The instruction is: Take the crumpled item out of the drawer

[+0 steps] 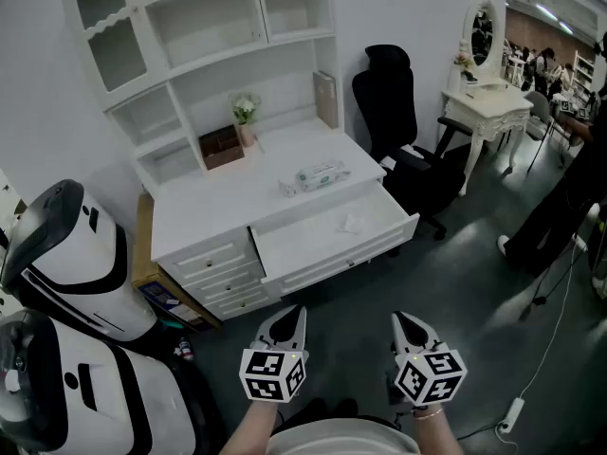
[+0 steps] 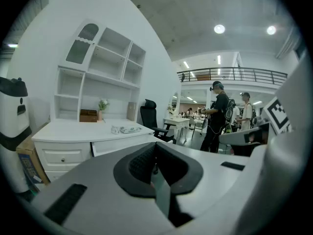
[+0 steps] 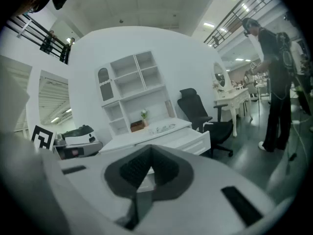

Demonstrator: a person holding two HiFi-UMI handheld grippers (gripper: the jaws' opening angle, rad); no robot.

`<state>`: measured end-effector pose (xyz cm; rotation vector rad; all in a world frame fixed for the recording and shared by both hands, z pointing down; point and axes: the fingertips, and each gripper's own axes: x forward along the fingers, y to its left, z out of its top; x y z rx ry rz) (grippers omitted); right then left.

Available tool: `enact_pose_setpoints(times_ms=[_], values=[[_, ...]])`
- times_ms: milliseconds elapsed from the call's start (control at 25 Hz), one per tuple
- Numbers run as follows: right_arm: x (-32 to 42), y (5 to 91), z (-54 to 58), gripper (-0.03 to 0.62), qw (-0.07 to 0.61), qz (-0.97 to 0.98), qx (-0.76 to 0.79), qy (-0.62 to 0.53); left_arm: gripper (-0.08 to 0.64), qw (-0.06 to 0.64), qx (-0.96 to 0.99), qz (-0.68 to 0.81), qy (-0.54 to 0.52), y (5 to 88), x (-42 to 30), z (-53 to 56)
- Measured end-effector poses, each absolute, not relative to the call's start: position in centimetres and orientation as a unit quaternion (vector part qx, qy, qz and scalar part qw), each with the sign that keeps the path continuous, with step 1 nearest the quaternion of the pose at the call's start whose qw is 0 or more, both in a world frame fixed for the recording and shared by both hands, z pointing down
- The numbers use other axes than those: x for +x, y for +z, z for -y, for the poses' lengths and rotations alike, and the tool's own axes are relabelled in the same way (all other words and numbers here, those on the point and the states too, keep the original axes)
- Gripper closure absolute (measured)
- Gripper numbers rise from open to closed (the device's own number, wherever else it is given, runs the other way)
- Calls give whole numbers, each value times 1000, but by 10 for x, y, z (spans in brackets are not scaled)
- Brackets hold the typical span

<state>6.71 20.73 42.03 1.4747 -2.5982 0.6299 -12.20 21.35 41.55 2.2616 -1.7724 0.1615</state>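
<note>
At far left two white machines (image 1: 71,263) stand against the surface (image 1: 204,207), well clear of the job. The left tongs (image 1: 287,322) are shut tight with nothing in them and hang well short of the drawer (image 1: 353,258). The drawer stands pulled out, and the crumpled item (image 1: 353,224) lies on its floor toward the right half, white on white. The right tongs (image 1: 410,328) are likewise closed and empty, and are the nearer pair to it. A pack (image 1: 321,174) sits on the surface just behind the drawer, and a chair (image 1: 403,112) stands close by its right corner.

The likely risks:
- Reaching in with the tongs closed would only push the light item to the back.
- It shows poorly against the drawer, so a pinch may catch only an edge and drop it.
- A wide swing could hit the drawer front or the chair.
</note>
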Motion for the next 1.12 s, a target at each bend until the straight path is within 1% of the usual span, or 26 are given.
enact_pose_setpoints(times_ms=[240,680,800,960,1120], values=[[75,421,-206,591,20,843,492,219,566,132,775,616,55,418,-121,-213],[87,416,-205,591,8,840,498,216,566,129,775,618,34,411,-118,-213],[90,417,-207,591,5,840,497,217,527,125,775,618,31,409,-116,-214],[92,416,-208,591,5,842,493,217,494,123,772,623,27,404,-115,-213],[95,417,-208,591,4,843,491,220,481,122,770,625,28,403,-112,-214]])
